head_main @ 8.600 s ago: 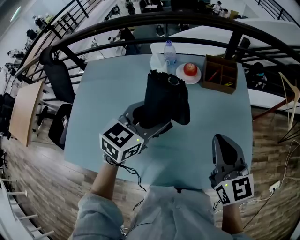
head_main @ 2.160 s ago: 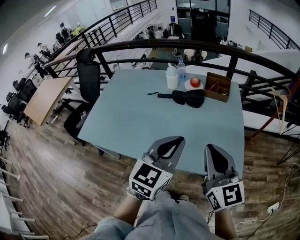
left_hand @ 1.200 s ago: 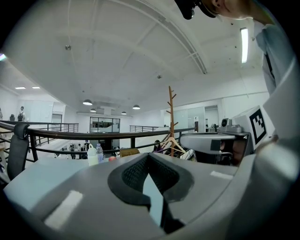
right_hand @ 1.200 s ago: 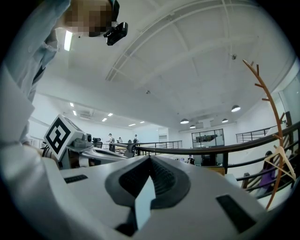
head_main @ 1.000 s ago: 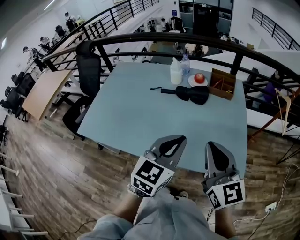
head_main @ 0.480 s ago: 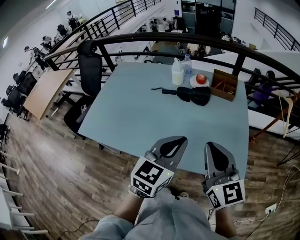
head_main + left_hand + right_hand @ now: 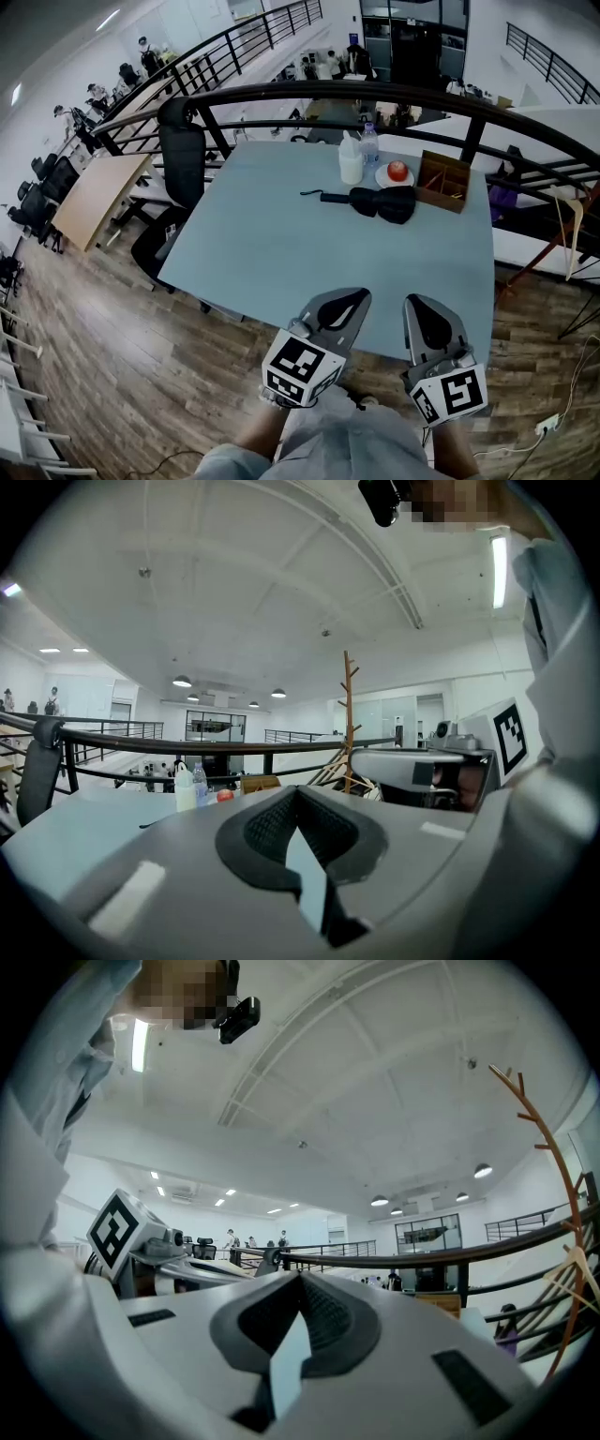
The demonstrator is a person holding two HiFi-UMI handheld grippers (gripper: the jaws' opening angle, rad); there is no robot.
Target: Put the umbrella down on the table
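The black folded umbrella [image 7: 380,201] lies flat on the pale blue table [image 7: 272,234], toward its far side, with its handle and strap pointing left. Both grippers hover at the table's near edge, far from it. My left gripper [image 7: 352,298] is shut with nothing in it, and its pads meet in the left gripper view [image 7: 298,794]. Beside it, my right gripper [image 7: 419,305] is also shut and empty, as the right gripper view shows [image 7: 300,1283].
Behind the umbrella stand a white bottle [image 7: 351,161], a clear water bottle [image 7: 371,142], an apple on a plate [image 7: 397,171] and a wooden box [image 7: 443,181]. A black railing [image 7: 281,94] curves past the table's far edge. An office chair [image 7: 183,155] stands at the left.
Several seconds ago my left gripper held the umbrella above the table; now the umbrella lies there and both grippers sit back at the near edge. Over the last second nothing has moved.
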